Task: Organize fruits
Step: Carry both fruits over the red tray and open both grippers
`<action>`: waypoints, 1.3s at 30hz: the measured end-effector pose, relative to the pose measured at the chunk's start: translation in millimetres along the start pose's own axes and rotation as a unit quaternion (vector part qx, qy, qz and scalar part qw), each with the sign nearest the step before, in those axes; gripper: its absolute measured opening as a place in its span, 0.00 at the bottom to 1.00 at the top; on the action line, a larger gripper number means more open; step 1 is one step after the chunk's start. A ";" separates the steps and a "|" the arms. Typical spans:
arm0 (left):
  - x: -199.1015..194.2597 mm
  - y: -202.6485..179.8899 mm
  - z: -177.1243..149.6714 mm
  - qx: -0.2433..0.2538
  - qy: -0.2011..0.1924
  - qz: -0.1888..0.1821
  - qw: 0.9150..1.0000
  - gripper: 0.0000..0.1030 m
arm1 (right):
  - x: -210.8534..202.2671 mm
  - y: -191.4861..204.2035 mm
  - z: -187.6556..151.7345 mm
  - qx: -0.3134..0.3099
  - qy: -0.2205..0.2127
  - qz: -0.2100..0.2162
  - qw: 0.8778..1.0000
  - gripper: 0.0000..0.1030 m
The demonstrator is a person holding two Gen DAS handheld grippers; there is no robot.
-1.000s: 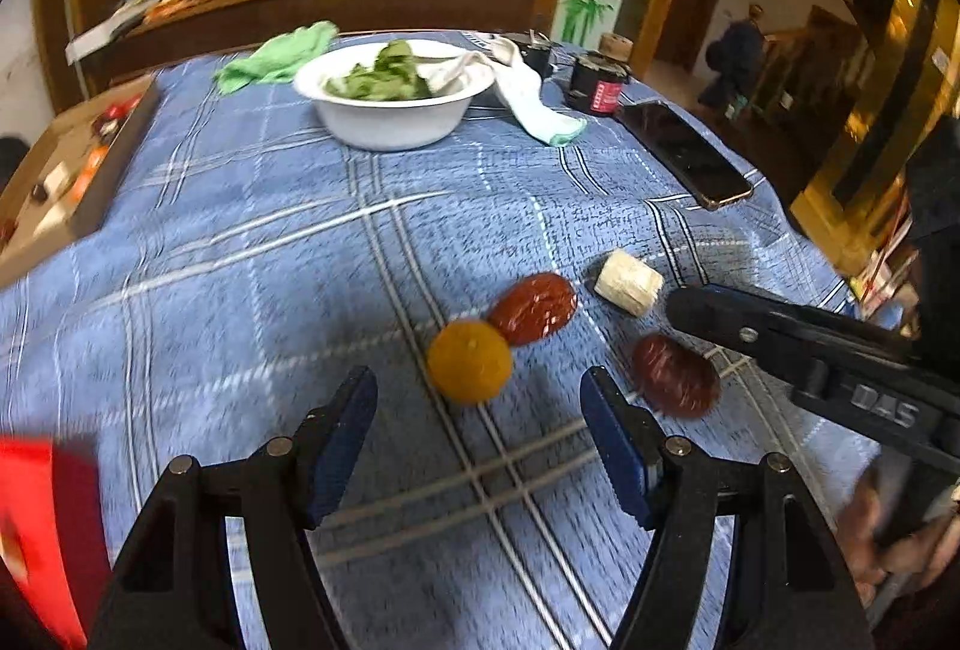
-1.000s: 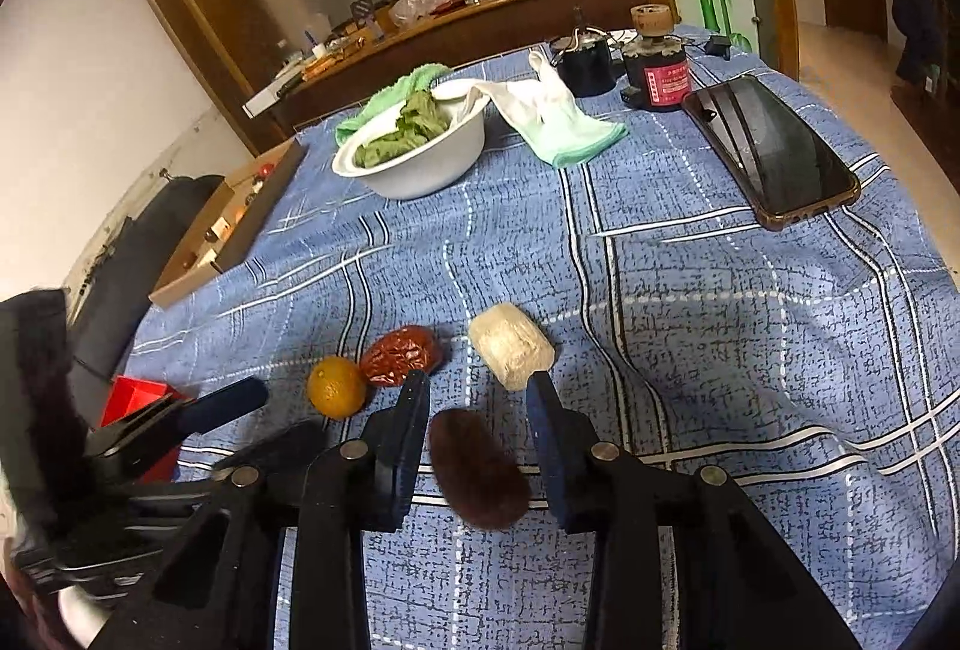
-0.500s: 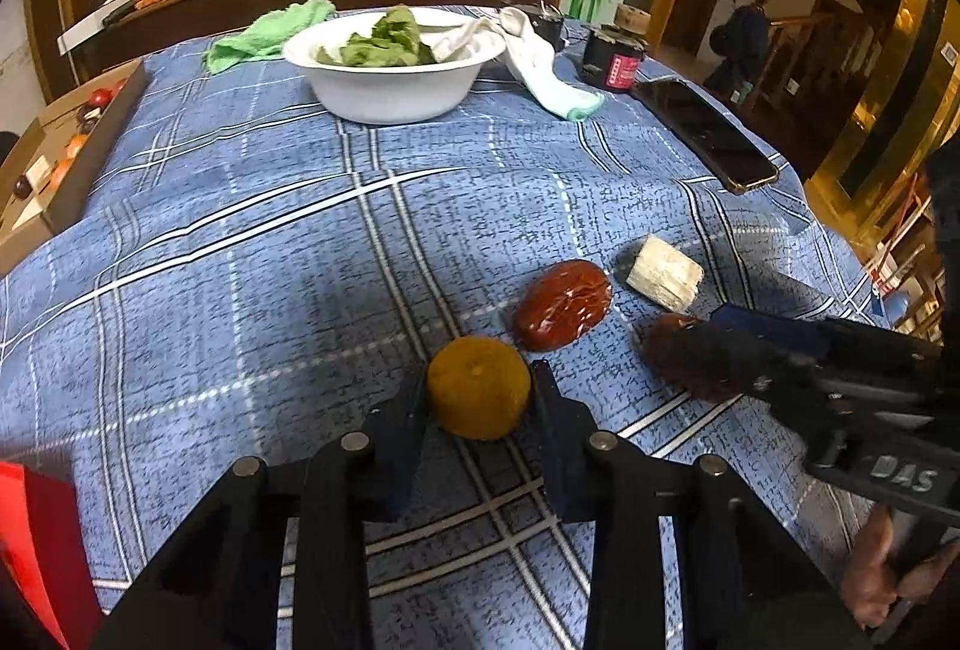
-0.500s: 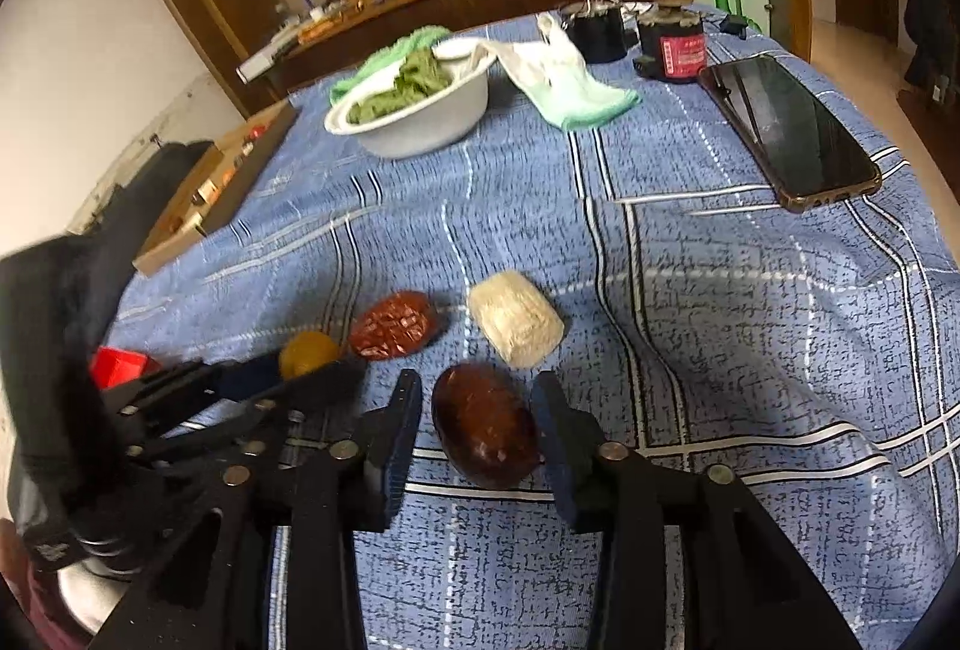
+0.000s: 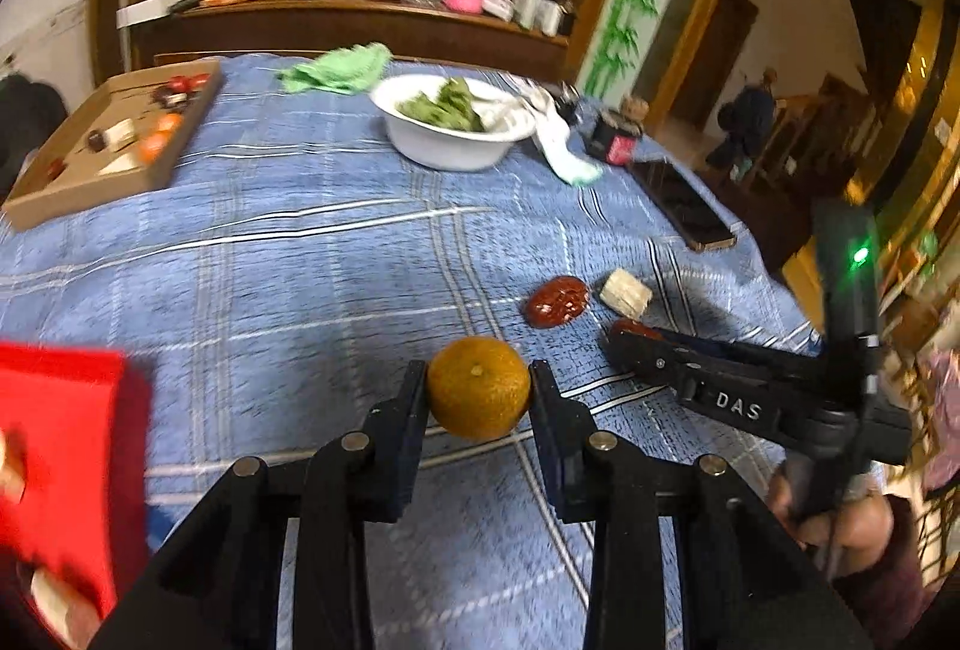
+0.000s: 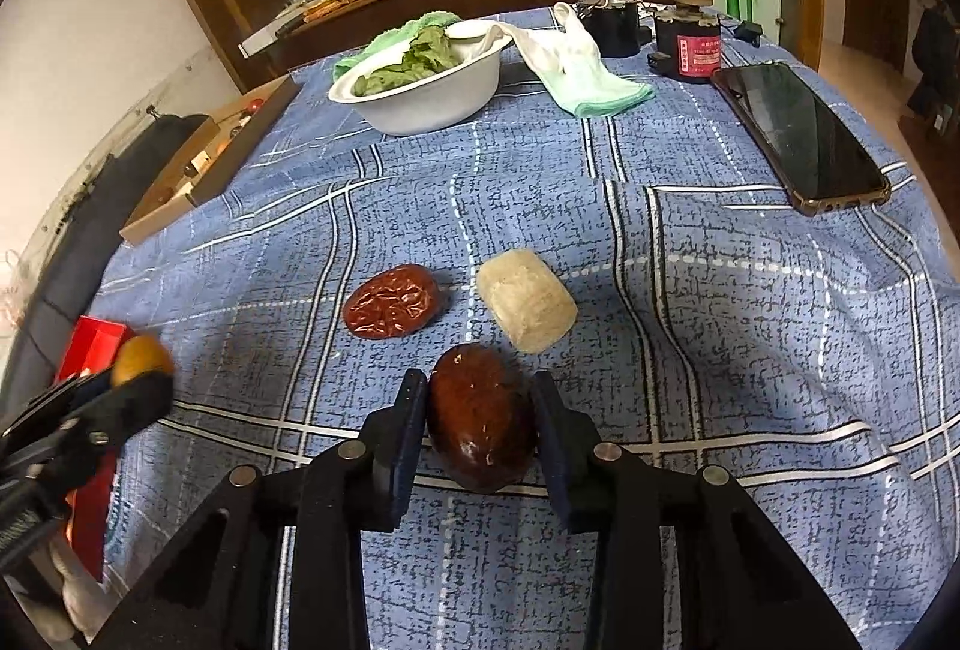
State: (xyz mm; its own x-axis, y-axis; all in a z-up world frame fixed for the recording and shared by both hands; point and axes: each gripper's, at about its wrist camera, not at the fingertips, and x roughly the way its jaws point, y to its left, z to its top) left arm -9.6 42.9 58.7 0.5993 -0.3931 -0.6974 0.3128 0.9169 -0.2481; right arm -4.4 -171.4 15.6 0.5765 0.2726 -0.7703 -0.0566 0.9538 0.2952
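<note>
Jaws of the left gripper (image 5: 478,391) are pinching a round orange citrus fruit (image 5: 478,387) above the blue plaid tablecloth (image 6: 690,326); the right gripper (image 6: 480,425) is clamping a glossy dark-brown oval fruit (image 6: 480,425) (beside a wrinkled red date (image 6: 391,309)).

The left tool (image 5: 478,389) clamps an orange (image 5: 479,387) above the blue tabletop (image 5: 300,266). At two o'clock lie a red date (image 5: 557,300) and a pale chunk (image 5: 626,294). The right tool (image 5: 636,337) reaches in from three o'clock; a red box (image 5: 66,464) sits at nine.
</note>
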 end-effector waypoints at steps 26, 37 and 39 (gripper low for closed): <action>-145.0 200.3 -78.2 -0.215 -0.065 0.165 0.960 0.31 | -37.0 190.4 -24.0 -0.136 0.003 0.109 0.985 0.36; -148.7 217.1 -90.4 -0.237 -0.062 0.149 0.958 0.32 | 9.9 310.1 -50.7 -0.210 0.055 0.140 0.966 0.37; -155.5 220.4 -90.7 -0.242 -0.070 0.142 0.957 0.35 | 20.7 322.7 -53.4 -0.225 0.055 0.129 0.964 0.37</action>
State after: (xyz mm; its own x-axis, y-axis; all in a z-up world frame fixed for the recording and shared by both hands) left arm -100.7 312.3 51.5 0.7135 -0.0981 -0.6937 -0.2352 0.8991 -0.3691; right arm -54.2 148.8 64.8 0.4075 0.4960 -0.7668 -0.5483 0.8043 0.2290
